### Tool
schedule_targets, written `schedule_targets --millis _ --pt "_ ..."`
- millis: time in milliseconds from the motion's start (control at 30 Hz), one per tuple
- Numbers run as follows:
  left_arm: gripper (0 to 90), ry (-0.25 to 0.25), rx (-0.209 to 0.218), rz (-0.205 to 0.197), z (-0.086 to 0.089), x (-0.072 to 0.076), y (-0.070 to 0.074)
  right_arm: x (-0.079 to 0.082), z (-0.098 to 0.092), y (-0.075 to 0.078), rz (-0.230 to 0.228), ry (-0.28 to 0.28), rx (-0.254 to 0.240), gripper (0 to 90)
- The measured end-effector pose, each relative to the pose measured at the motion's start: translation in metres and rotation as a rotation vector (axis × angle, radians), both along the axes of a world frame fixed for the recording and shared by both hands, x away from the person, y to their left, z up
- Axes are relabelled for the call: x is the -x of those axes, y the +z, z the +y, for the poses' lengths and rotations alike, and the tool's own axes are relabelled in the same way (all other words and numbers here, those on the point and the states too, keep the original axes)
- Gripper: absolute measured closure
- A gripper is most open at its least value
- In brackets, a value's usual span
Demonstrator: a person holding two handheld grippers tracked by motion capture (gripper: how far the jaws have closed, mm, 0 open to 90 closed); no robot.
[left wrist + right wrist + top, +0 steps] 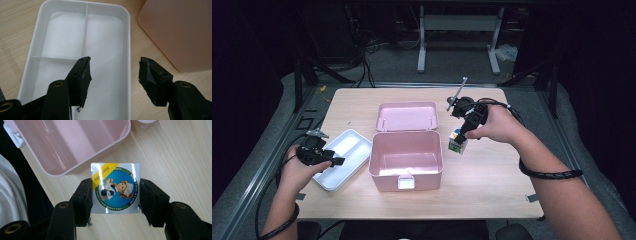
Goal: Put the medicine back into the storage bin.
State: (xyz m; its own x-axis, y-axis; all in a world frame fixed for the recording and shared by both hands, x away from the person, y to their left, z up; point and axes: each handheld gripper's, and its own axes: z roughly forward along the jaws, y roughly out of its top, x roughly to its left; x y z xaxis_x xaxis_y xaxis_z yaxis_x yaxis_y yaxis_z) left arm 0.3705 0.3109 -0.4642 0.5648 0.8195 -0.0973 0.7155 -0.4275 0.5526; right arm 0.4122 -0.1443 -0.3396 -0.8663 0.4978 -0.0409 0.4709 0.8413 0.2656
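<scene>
Carton (115,188) is sitting clamped in my right tongs (115,195), lifted right of the empty pink box (406,155); boxing remains. Left tongs (113,75) are hanging open, empty, over the white tray (126,37).

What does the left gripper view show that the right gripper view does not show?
The left gripper view has the white plastic divided tray under the open left tool, with nothing between its jaws.

The right gripper view has the small glossy box with a blue round cartoon label clamped in the right tool, and the open inside of the box.

Both share the pink plastic storage box and the light wooden table.
</scene>
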Motion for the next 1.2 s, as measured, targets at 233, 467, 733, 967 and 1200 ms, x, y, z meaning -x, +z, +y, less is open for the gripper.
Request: schedule_targets --millis 233,467,733,967,1200 --pt "43.0 -0.003 -0.001 0.002 -0.001 0.0 -0.001 0.002 0.016 0.005 -0.005 0.039 -0.008 46.7" --pt "43.0 -0.003 0.001 0.002 0.0 0.0 0.0 0.003 0.032 0.01 -0.003 0.073 -0.025 46.8" --pt "43.0 -0.001 0.001 0.001 -0.001 0.0 0.0 0.004 0.049 0.008 0.006 0.118 -0.032 46.8" --pt "43.0 -0.004 0.002 0.001 0.0 0.0 -0.001 0.006 0.064 0.005 0.008 0.148 -0.069 46.8" --pt "43.0 -0.002 0.003 0.003 0.0 0.0 -0.001 0.007 0.074 0.001 0.004 0.174 -0.045 46.8"
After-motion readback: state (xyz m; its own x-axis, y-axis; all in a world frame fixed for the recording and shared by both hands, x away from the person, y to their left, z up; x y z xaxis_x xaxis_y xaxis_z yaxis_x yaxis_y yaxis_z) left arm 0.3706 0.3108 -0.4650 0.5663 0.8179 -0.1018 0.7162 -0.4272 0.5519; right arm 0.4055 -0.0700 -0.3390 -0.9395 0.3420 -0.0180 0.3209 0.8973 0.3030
